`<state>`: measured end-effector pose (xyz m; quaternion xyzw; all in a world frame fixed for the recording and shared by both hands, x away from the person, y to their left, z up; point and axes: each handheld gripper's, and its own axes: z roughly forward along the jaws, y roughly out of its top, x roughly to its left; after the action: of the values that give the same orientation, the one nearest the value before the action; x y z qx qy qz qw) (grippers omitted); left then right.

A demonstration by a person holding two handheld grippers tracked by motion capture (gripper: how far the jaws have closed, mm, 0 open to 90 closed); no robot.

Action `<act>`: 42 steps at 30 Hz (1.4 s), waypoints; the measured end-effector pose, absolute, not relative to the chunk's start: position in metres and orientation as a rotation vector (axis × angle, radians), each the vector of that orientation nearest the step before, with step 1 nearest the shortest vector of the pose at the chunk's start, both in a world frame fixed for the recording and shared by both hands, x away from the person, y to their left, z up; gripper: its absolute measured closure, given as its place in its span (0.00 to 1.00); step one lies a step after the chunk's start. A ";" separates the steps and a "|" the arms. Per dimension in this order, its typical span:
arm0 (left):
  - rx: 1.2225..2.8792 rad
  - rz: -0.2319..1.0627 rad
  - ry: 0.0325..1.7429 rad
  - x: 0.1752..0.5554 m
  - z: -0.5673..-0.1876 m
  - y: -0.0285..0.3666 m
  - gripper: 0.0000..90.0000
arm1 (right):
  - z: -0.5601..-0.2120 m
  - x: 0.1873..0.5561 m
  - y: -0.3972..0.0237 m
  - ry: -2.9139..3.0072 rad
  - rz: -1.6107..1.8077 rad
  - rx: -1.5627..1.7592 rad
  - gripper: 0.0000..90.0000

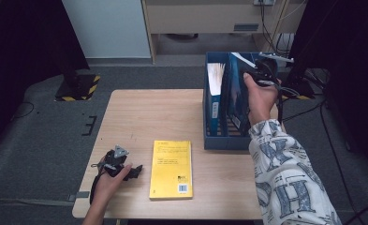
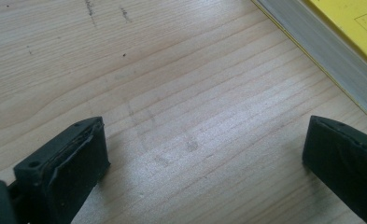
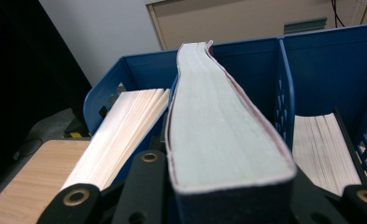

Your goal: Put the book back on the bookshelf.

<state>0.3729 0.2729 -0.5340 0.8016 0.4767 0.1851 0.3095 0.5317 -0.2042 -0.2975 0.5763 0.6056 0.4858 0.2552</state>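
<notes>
Right gripper (image 1: pixel 262 70), seen from the high view, clamps a dark book (image 1: pixel 238 96) standing upright in the blue file rack (image 1: pixel 219 140) at the table's (image 1: pixel 139 108) far right; the left gripper (image 1: pixel 118 164) rests on the table just left of a yellow book (image 1: pixel 171 168). Left gripper view: its jaws stand wide apart over bare wood, the yellow book (image 2: pixel 340 42) beside them. Right gripper view: the jaws press both sides of the dark book (image 3: pixel 218 130) in the rack's (image 3: pixel 312 60) middle compartment, between two other books.
</notes>
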 end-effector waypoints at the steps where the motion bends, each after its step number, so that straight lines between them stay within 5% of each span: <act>1: 2.117 0.490 1.259 0.373 -0.534 0.273 0.00 | -0.298 0.532 -0.204 1.644 1.318 1.570 0.81; 42: 2.121 0.486 1.242 0.374 -0.534 0.271 0.00 | -0.326 0.536 -0.204 1.665 1.288 1.592 0.81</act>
<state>0.3741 0.2706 -0.5345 0.8042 0.4709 0.1842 0.3125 0.5359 -0.2042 -0.3255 0.5843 0.6109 0.4728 0.2486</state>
